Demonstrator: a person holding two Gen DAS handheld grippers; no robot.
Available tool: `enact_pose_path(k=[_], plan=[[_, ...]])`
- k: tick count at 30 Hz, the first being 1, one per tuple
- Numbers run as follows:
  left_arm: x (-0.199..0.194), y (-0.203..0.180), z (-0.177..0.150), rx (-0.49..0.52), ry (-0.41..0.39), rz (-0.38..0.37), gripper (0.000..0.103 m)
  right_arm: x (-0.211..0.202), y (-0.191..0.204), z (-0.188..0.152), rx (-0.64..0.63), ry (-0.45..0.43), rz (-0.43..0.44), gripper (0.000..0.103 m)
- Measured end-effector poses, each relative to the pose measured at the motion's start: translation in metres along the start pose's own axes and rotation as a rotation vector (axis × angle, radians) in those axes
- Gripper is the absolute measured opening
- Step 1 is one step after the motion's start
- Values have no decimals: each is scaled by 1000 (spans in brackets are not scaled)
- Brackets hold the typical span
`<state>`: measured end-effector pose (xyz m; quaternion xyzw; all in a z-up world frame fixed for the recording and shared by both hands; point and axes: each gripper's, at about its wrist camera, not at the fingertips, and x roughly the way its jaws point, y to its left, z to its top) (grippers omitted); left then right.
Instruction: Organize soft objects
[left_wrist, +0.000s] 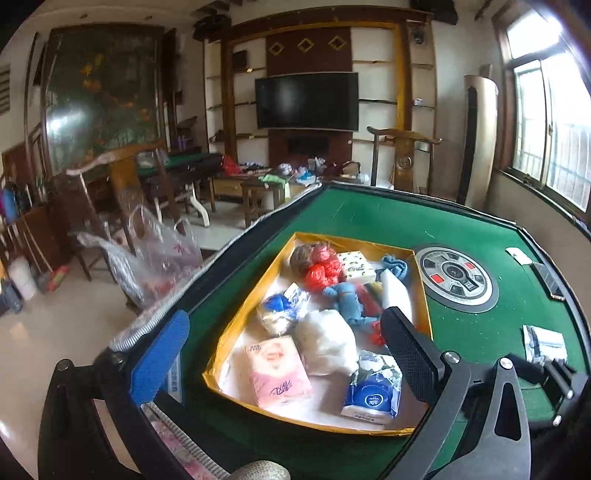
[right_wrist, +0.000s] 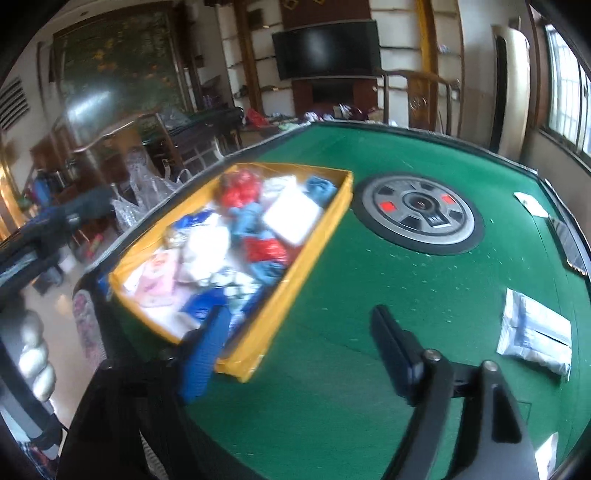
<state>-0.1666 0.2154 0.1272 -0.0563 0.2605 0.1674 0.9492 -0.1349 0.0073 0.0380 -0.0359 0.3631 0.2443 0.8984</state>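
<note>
A shallow yellow-rimmed box (left_wrist: 255, 284) sits on the green felt table (left_wrist: 461, 218), filled with soft things: a pink tissue pack (left_wrist: 277, 370), a blue tissue pack (left_wrist: 373, 398), a white wad (left_wrist: 327, 341), a red plastic bag (left_wrist: 321, 269) and a blue cloth doll (left_wrist: 345, 299). My left gripper (left_wrist: 284, 338) is open and empty, hovering above the box's near end. The box also shows in the right wrist view (right_wrist: 295, 269). My right gripper (right_wrist: 299, 325) is open and empty, over the felt at the box's near right corner.
A round grey control panel (left_wrist: 456, 277) is set in the table's middle. A silvery white packet (right_wrist: 535, 332) lies on the felt at the right, a white card (right_wrist: 532, 203) farther back. Clear plastic bags (left_wrist: 147, 254) hang off the table's left edge. Chairs and furniture stand beyond.
</note>
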Motion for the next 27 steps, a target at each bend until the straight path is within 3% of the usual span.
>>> enact_pose_path(k=[13,19,27], plan=[[37,47,-10,-103,106,33,103,23,54,-2,-155,70,-53,75],[44,58,-13,-117,130,47,103,35,85,1,-252,93,-44,76],[50,56,-14,-97,158,50,103,40,92,-2,-277,109,-28,76]])
